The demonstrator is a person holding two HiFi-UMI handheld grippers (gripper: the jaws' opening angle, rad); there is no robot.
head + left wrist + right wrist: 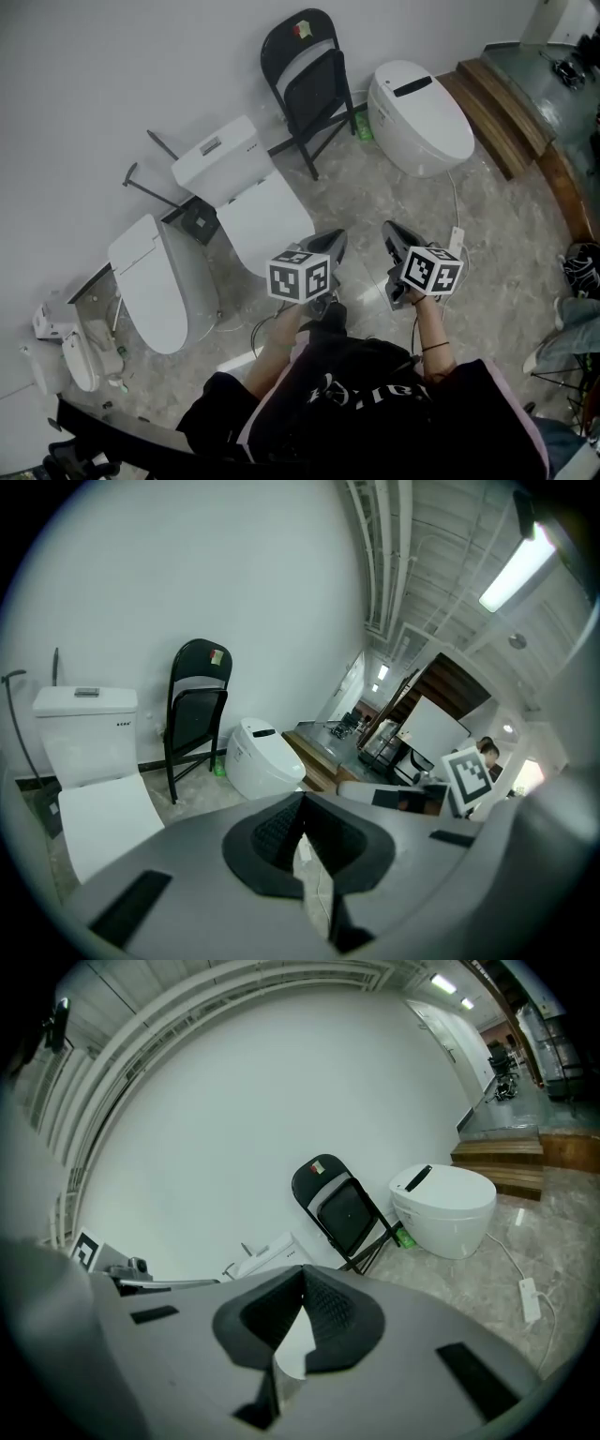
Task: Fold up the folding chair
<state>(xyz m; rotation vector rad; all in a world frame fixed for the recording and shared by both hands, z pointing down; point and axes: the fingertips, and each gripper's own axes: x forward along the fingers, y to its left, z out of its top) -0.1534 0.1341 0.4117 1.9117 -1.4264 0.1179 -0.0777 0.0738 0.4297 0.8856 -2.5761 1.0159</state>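
White wall backs folding chair; its sticker unreadable.

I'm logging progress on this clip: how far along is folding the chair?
Done, apparently: the folding chair leans against the wall with its seat flipped up towards the backrest, though the legs look slightly splayed. In hand: nothing. The left gripper and the right gripper are both shut, empty and well away from the chair. Left: probably nothing, unless the legs need pressing flatter.
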